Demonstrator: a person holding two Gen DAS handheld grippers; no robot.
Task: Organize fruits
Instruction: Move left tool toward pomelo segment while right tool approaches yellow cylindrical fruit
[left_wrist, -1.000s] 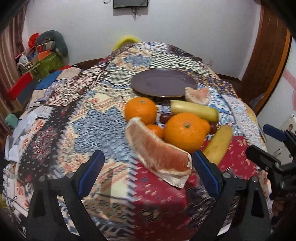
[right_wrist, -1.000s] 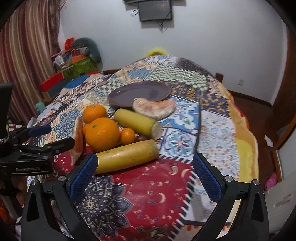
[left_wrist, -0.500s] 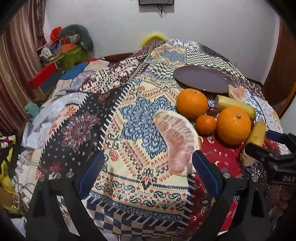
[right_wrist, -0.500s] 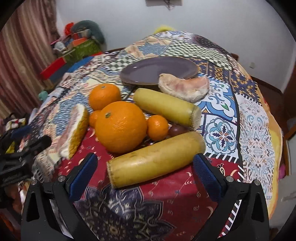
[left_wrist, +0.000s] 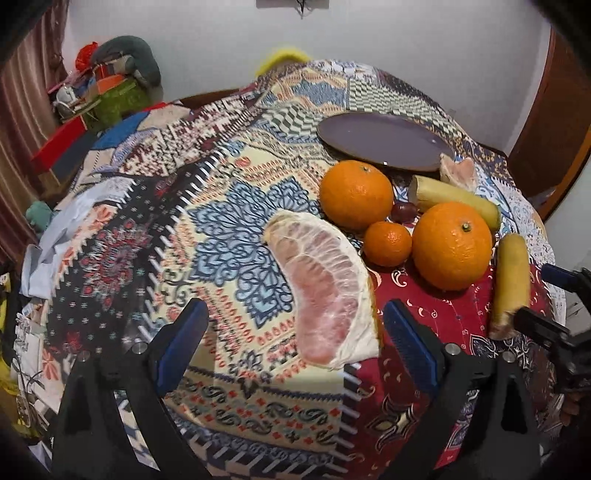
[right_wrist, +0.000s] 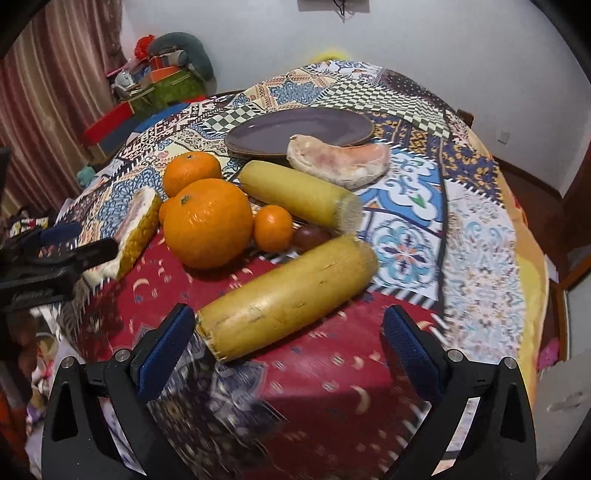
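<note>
A pink pomelo wedge (left_wrist: 325, 291) lies on the patterned tablecloth just ahead of my open, empty left gripper (left_wrist: 295, 343). Beyond it are two big oranges (left_wrist: 451, 245), a small tangerine (left_wrist: 388, 238), two banana pieces (left_wrist: 511, 277) and an empty purple plate (left_wrist: 384, 142). My right gripper (right_wrist: 288, 343) is open and empty, with the near banana piece (right_wrist: 288, 295) lying just ahead between its fingers. A second pomelo piece (right_wrist: 340, 164) lies by the plate (right_wrist: 299, 129). The big orange (right_wrist: 207, 221) and a dark grape (right_wrist: 310, 236) sit behind the banana.
The tablecloth (left_wrist: 229, 229) covers a round table that drops off at the near edge. Boxes and clutter (left_wrist: 103, 96) stand by the curtain at the left. A wooden door (left_wrist: 546, 110) is at the right. The other gripper (right_wrist: 51, 258) shows at the left in the right wrist view.
Both grippers have moved closer to the fruit. The left view swung left, then came in on the pomelo wedge. The right gripper came down to the near banana piece.
</note>
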